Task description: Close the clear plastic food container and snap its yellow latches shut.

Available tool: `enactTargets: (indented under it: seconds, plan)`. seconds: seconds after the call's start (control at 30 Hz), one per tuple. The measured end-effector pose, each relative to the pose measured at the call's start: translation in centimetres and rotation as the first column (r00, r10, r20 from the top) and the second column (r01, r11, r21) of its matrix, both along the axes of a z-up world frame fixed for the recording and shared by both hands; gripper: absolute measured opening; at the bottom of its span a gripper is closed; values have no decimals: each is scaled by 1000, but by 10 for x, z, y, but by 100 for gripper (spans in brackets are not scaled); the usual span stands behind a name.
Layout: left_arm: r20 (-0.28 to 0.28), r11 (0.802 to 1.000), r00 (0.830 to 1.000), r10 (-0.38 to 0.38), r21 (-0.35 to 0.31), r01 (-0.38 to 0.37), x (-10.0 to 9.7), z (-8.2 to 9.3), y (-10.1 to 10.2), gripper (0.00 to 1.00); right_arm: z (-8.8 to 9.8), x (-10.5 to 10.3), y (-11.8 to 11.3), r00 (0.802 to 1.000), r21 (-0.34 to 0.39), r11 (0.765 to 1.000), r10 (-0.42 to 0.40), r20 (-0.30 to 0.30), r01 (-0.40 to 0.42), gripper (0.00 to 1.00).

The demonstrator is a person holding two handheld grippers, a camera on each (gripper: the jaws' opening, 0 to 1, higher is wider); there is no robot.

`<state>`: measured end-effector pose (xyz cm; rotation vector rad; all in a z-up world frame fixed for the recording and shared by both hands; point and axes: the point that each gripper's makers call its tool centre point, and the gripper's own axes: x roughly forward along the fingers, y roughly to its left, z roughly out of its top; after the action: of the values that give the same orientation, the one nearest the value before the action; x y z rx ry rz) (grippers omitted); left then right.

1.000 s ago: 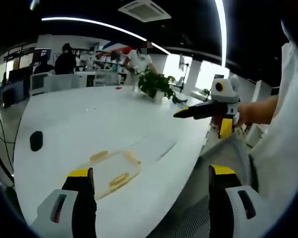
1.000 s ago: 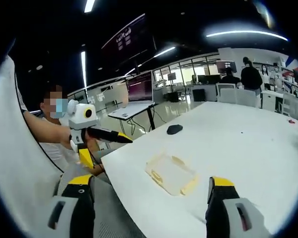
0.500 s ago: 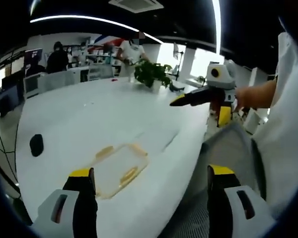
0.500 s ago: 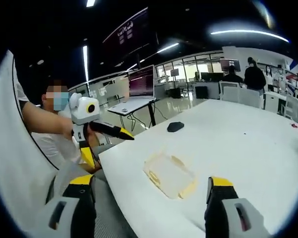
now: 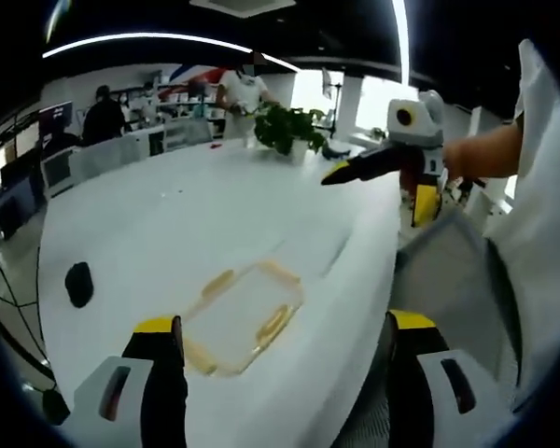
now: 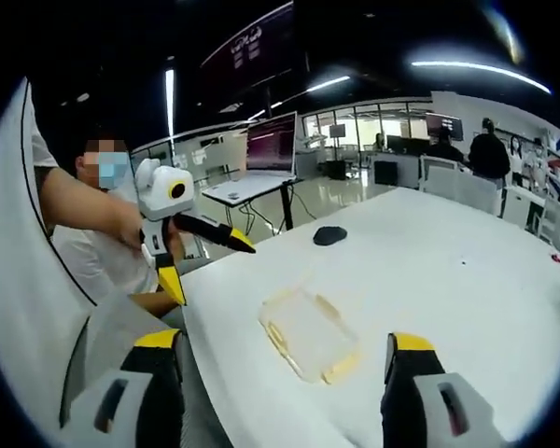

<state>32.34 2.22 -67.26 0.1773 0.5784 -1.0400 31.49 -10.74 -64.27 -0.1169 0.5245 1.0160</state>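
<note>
Your left gripper (image 5: pixel 278 350) hangs over the near table (image 5: pixel 168 224) edge, jaws wide apart and empty; the clear container (image 5: pixel 246 315) with its yellow latches (image 5: pixel 273 323) lies flat just ahead between them, a black mouse (image 5: pixel 78 283) well off to its left. Your right gripper (image 6: pixel 278 359), jaws also spread and empty, hovers near the same container (image 6: pixel 308 330), apart from it.

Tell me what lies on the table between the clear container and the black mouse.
Nothing: in the right gripper view the white table is bare between the clear container and the black mouse. The left gripper view shows the same bare stretch.
</note>
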Motion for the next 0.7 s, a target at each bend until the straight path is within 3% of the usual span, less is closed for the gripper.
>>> enactTargets:
  seconds: [0.13,0.3,0.53,0.7]
  plan:
    - [22,996,998,-60,61,58,0,-4,2,88,-3,3,2,999,-34,999,39,27,-38,88]
    - [27,992,995,-95,84,93,1,-6,2,88,-5,6,4,998,-48,998,49,44,-47,87]
    - [17,988,993,-120,99,118,9,-10,7,89,-16,13,1,999,-78,996,43,19,-41,83]
    - [28,979,988,-152,142,147,16,-16,10,87,-24,16,-7,996,-150,986,75,38,-69,78]
